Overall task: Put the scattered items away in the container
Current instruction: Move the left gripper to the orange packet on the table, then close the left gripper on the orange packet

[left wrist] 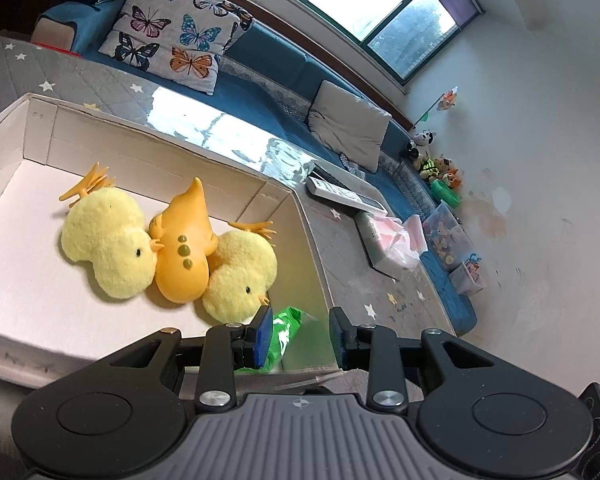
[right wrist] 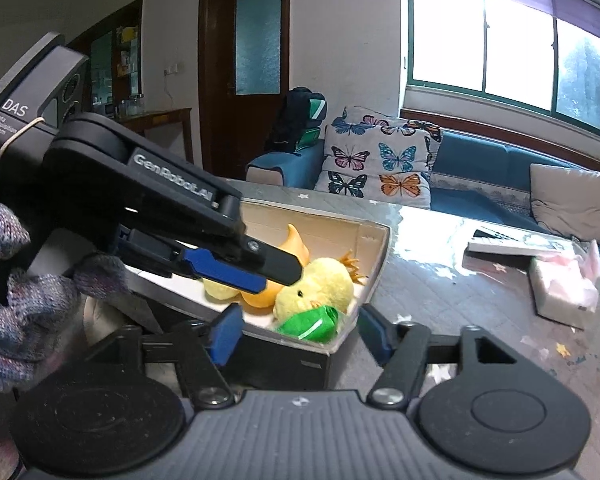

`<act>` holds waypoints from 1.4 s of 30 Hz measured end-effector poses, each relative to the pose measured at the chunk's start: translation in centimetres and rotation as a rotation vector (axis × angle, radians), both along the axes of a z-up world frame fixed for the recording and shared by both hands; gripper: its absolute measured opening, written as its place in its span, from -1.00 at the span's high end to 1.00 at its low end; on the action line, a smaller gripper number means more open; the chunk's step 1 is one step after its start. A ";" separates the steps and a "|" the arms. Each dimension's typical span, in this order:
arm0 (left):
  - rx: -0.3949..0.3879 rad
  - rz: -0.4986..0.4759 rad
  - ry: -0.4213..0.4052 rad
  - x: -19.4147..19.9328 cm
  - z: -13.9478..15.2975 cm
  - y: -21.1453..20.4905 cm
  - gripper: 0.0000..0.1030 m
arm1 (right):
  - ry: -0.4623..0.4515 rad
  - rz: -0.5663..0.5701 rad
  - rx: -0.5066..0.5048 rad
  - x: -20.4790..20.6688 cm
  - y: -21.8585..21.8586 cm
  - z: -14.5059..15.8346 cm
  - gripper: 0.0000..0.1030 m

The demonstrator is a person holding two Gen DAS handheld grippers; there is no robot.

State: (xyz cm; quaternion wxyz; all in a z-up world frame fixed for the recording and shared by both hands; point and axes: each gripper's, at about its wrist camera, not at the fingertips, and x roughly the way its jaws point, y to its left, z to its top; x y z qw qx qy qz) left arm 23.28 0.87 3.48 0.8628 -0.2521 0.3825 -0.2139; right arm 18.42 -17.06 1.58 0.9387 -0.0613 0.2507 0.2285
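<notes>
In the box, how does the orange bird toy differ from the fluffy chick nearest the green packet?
The orange bird toy is smooth and glossy; the fluffy chick is fuzzy plush. The bird is deeper orange with dark green spots, the chick pale yellow with an orange beak and feet. Both lie on their sides, touching, inside the cardboard box, near the green packet.

Open left gripper [left wrist: 300, 334] over box [left wrist: 312, 236] holding 3 toys [left wrist: 180, 248].

The left tool [left wrist: 300, 334] has its two blue pads [left wrist: 265, 336] well apart, so it is open. The right tool [right wrist: 298, 334] is open too, fingers spread wide. A gloved hand [right wrist: 24, 292] grips the left tool's handle.
</notes>
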 end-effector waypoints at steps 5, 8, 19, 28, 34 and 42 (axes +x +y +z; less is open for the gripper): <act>0.035 -0.020 -0.026 -1.6 0.4 -0.6 0.37 | 0.029 -0.010 0.007 -1.1 -1.3 -0.8 -0.50; 0.043 -0.040 -0.035 -2.6 0.5 -1.0 0.37 | 0.043 -0.019 -0.005 -1.9 -2.0 -1.5 -0.52; 0.086 -0.138 0.014 -4.7 -1.5 -3.7 0.37 | 0.135 -0.055 -0.017 -4.3 -3.8 -4.4 -0.62; 0.095 -0.196 0.093 -4.7 -3.5 -5.7 0.37 | 0.171 -0.056 0.001 -5.2 -4.4 -5.4 -0.62; 0.109 -0.208 0.108 -4.9 -4.0 -5.8 0.37 | 0.175 -0.032 0.005 -5.7 -3.6 -5.4 -0.62; 0.111 -0.181 0.117 -4.9 -4.2 -4.2 0.37 | 0.176 0.052 -0.017 -7.5 -2.3 -4.9 -0.62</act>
